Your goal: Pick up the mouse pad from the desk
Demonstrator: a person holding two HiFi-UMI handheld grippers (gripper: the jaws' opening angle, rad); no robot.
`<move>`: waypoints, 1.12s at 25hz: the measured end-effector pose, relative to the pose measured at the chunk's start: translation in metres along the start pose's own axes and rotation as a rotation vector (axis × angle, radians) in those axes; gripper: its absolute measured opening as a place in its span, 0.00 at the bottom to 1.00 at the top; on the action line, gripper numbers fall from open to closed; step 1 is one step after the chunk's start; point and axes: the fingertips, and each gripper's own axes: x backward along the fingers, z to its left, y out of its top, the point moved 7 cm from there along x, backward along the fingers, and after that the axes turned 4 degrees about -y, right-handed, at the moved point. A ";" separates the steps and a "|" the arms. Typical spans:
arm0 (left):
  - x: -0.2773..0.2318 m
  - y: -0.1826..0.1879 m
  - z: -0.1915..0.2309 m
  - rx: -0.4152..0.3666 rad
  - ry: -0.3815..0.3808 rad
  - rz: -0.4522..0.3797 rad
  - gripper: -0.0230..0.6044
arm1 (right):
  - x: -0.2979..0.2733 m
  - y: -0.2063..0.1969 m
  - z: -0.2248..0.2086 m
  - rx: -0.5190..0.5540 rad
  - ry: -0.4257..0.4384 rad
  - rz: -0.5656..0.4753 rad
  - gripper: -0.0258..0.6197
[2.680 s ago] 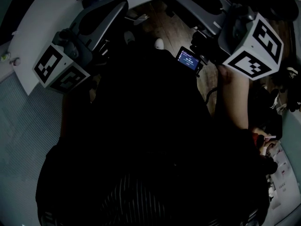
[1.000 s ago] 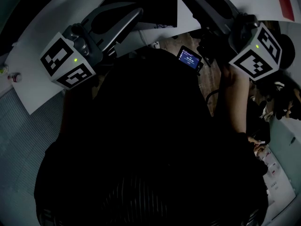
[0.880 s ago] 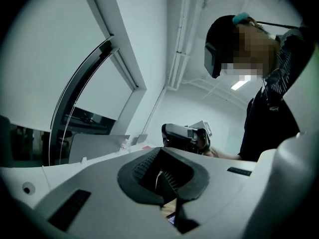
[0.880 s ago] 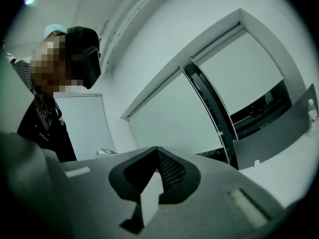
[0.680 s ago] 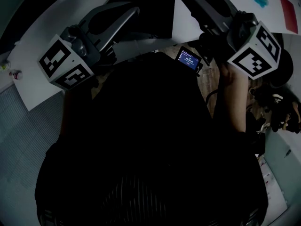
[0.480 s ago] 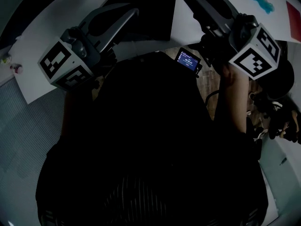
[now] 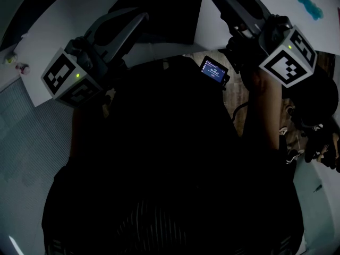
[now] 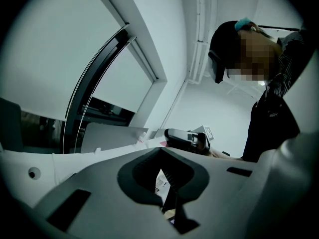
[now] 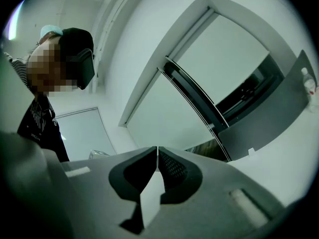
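approach step: left gripper (image 8: pixel 160 149) and right gripper (image 9: pixel 157 149), both clenched and empty, over desk (image 7: pixel 53 31) near edge, flanking mouse pad (image 7: pixel 159 9). next, likely: part jaws, descend to pad edge.

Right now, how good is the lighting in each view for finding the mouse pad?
Head view: underexposed; dark clothing fills the middle, and the black mouse pad shows only by contrast with the white desk. Left gripper view: well lit, fisheye-bent lines, black corners. Right gripper view: the same, with the pale wall nearly washed out.
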 end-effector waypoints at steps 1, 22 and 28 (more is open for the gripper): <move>-0.003 -0.002 0.006 0.006 -0.013 0.008 0.05 | 0.002 -0.002 -0.004 -0.003 -0.022 -0.008 0.05; -0.015 -0.018 0.032 0.116 -0.049 0.070 0.05 | 0.008 -0.024 -0.027 -0.090 -0.120 0.047 0.20; -0.013 -0.021 0.035 0.139 -0.041 0.065 0.05 | 0.008 -0.027 -0.031 -0.104 -0.144 0.080 0.25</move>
